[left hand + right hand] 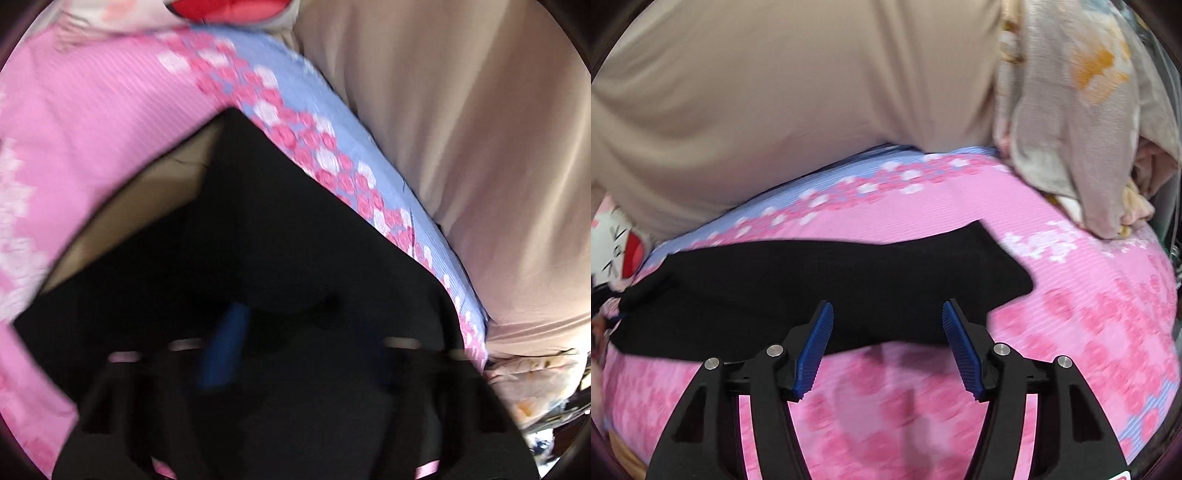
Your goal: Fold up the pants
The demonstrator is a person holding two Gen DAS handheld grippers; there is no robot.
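The black pants [798, 291] are laid flat as a long band across the middle of the right wrist view, on a pink flowered bedsheet [1071, 332]. In the left wrist view the same dark cloth fills the lower centre of the frame, w/ a pale lining or pocket showing at centre left.

The right gripper [888, 347] is seen spread wide, nothing between its blue pads [814, 350]; it hovers at the near edge of the pants, bottom centre. The left gripper [295, 350] is blurred & dark against the cloth; one blue pad [225, 347] is made out, but open or closed cannot be told.

Step judged in hand: a fold approx. begun, edge to be taken. It would be done well if both layers were pinched right at the hem, lifted low, and carried over evenly so no crease is dragged.

Edges & room: the person's beige clothing [775, 92] crowds the upper half of the frame, close behind the pants. A heap of pale laundry [1082, 122] sits upper right, near the pants' right end. Free sheet is seen at lower centre & lower right, so a fold toward the lower frame is judged easiest.
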